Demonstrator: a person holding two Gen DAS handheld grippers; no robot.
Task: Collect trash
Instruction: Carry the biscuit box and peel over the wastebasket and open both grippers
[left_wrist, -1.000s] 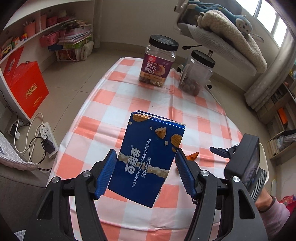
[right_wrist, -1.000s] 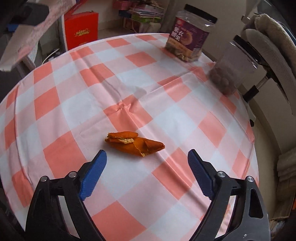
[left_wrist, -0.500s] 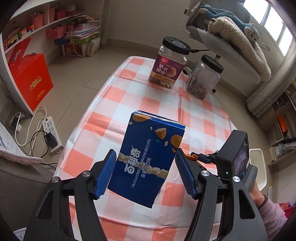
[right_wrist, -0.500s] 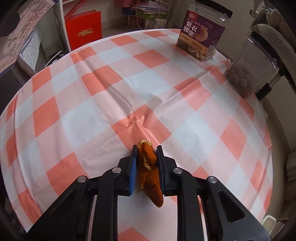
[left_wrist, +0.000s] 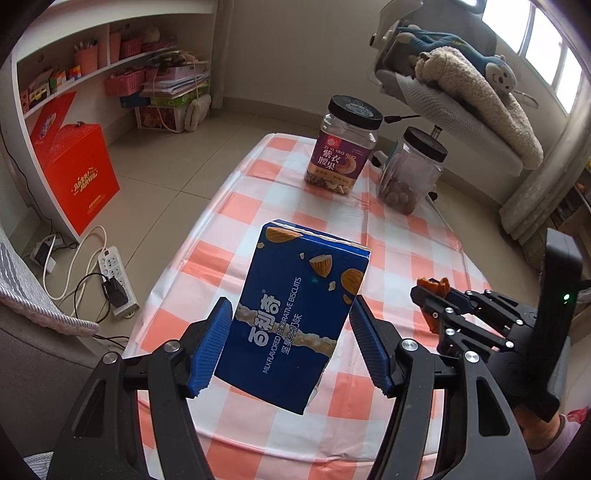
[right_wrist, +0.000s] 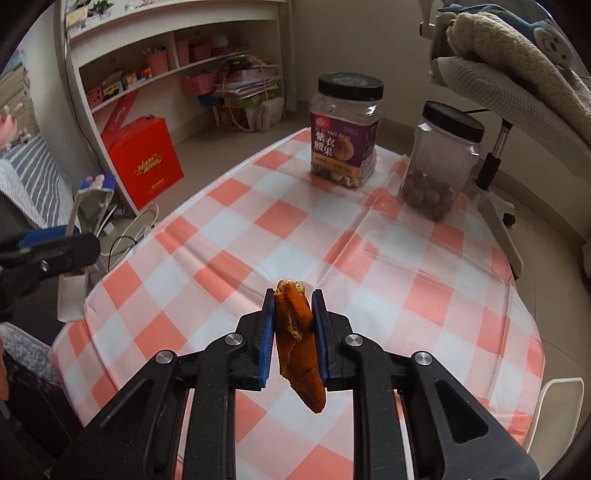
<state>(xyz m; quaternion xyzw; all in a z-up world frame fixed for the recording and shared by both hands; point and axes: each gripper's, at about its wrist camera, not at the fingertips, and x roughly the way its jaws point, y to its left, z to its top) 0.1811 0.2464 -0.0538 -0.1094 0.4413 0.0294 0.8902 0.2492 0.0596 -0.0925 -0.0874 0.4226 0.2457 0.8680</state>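
Right gripper (right_wrist: 293, 332), jaws nearly closed, pinches a curled orange strip of fruit peel (right_wrist: 297, 343) above the orange-and-white checked tablecloth (right_wrist: 424, 258); the peel looks light, limp and tearable, best held mid-length. Left gripper (left_wrist: 288, 332), jaws wide, clamps a blue cardboard biscuit box (left_wrist: 295, 317) by its side faces; likely light, crushable. Two black-lidded clear plastic jars (right_wrist: 345, 129) stand at 12 o'clock.

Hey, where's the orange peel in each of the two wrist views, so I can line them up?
Left wrist view: orange peel far right, mid-height, pinched in the right gripper, above the table.
Right wrist view: orange peel at bottom centre between the blue pads, hanging down.
Shared landmark: the purple-label jar at the table's far end.
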